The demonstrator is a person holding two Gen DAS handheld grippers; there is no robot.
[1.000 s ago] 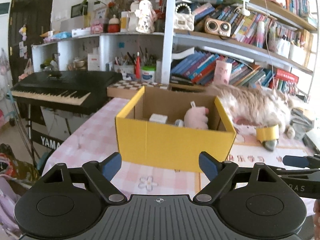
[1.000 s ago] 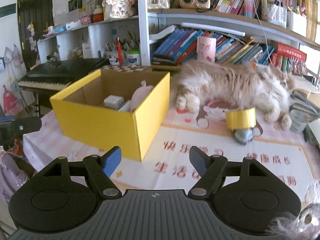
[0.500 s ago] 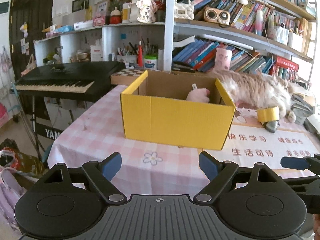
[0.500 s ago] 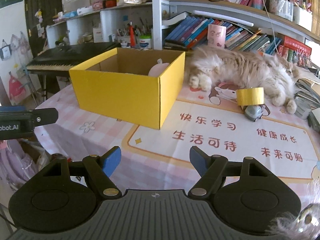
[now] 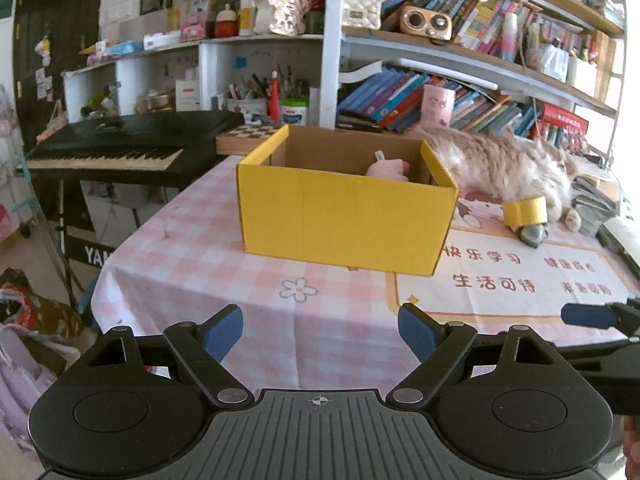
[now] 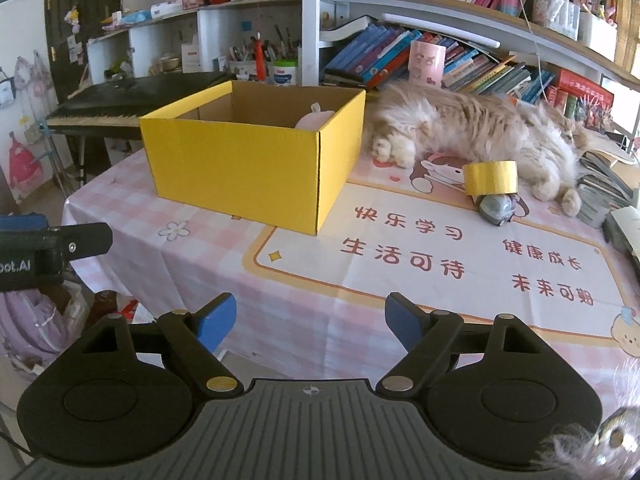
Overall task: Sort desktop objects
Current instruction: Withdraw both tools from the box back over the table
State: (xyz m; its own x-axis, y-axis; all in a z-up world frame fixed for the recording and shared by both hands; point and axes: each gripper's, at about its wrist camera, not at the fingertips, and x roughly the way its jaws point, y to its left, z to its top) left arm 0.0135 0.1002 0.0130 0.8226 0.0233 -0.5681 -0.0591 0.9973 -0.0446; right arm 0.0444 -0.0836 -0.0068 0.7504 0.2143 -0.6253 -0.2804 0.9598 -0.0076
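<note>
Yellow cardboard makes up the open box (image 6: 256,156) at the left centre of the right wrist view, and a pink plush (image 6: 316,119) pokes above its rim, so some sorting looks done. Both tools sit back from the near table edge: the left gripper (image 5: 320,332) and the right gripper (image 6: 310,322) have their blue pads spread wide, with nothing between them. I judge this a pause between picks, with the yellow tape roll (image 6: 490,177) and the small grey mouse-like thing (image 6: 496,208) touching it, at the right of the frame, as what is left to collect. The next move probably calls for the right gripper to reach across the printed mat (image 6: 440,256) to the roll, close on its wall, and carry it over the box rim. A fluffy cat (image 6: 472,128) lies just behind the roll, so the reach should keep clear of its paws. The box walls hide whatever else lies inside; only the plush top shows. The grey thing is partly covered by the roll and hard to identify. In the left wrist view the same roll (image 5: 524,211) sits at the right, near the distorted edge.
</note>
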